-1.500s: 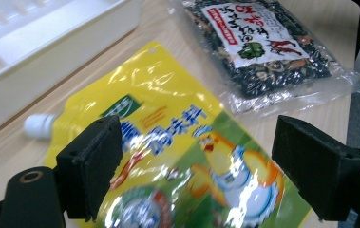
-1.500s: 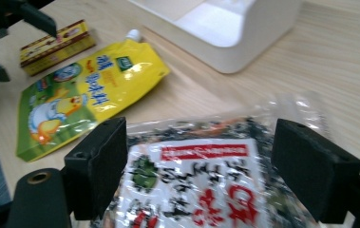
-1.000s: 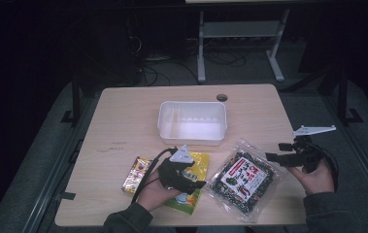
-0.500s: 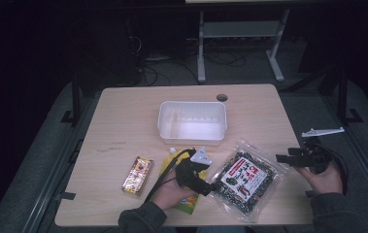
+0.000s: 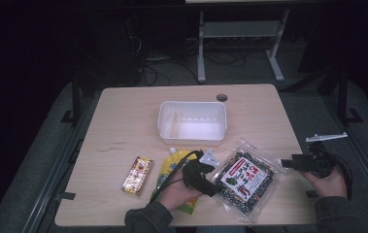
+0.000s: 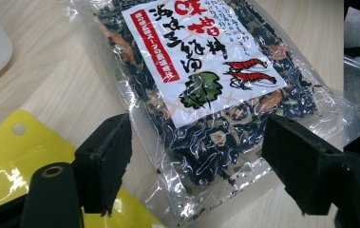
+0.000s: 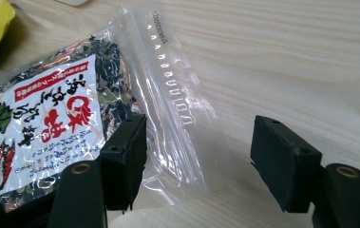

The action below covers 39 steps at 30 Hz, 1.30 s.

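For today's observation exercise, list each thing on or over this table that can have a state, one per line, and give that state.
Seaweed packet: sealed, lying flat, label up.
White tub: open, nothing in it, upright.
Yellow pouch: lying flat, partly under the left hand.
Snack bar: wrapped, lying flat.
Left gripper: jaws just been closing, apart, astride the packet's end, not pressing.
Right gripper: jaws just been closing, apart, at the packet's clear edge.

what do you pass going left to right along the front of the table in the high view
Small brown-and-yellow snack packet → yellow spouted pouch → left gripper → clear bag of dark dried seaweed with a white-and-red label → right gripper, jaws open, off the bag's right edge.
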Tool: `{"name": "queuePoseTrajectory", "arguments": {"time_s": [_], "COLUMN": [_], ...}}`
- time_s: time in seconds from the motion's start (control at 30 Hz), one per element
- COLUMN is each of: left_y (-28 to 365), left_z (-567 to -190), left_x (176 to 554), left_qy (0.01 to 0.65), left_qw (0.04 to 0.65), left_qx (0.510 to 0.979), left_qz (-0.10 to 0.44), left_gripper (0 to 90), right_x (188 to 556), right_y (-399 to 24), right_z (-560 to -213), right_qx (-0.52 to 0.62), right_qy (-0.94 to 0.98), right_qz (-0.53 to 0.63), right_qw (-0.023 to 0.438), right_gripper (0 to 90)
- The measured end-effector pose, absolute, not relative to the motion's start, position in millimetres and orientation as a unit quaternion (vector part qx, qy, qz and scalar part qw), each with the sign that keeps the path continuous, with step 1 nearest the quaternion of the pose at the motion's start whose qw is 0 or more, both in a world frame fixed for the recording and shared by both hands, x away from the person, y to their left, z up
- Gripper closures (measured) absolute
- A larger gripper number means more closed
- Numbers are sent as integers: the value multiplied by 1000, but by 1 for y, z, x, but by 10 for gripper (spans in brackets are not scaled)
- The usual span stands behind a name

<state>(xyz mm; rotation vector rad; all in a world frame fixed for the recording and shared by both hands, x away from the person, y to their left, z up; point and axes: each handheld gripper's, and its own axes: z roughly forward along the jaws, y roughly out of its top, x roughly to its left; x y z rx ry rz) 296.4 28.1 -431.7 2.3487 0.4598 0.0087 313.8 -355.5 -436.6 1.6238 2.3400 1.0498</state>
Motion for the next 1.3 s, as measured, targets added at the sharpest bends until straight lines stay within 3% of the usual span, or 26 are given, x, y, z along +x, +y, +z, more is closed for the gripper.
{"name": "queuePoseTrajectory", "arguments": {"time_s": [0.53,0.97,1.3], "left_y": [16,11,10], "left_z": [-439,-447,-450], "left_x": [300,303,304], "left_qy": [178,180,182], "left_qw": [350,333,327], "left_qx": [920,926,928], "left_qz": [-4,-2,-1], "left_gripper": [260,262,258], "right_x": [313,317,315], "right_y": [-362,-361,-365], "right_z": [-448,-462,-457], "right_qx": [542,540,531], "right_qy": [767,766,768], "right_qz": [342,349,358], "right_qw": [36,-2,1], "right_gripper": [431,613,875]}}
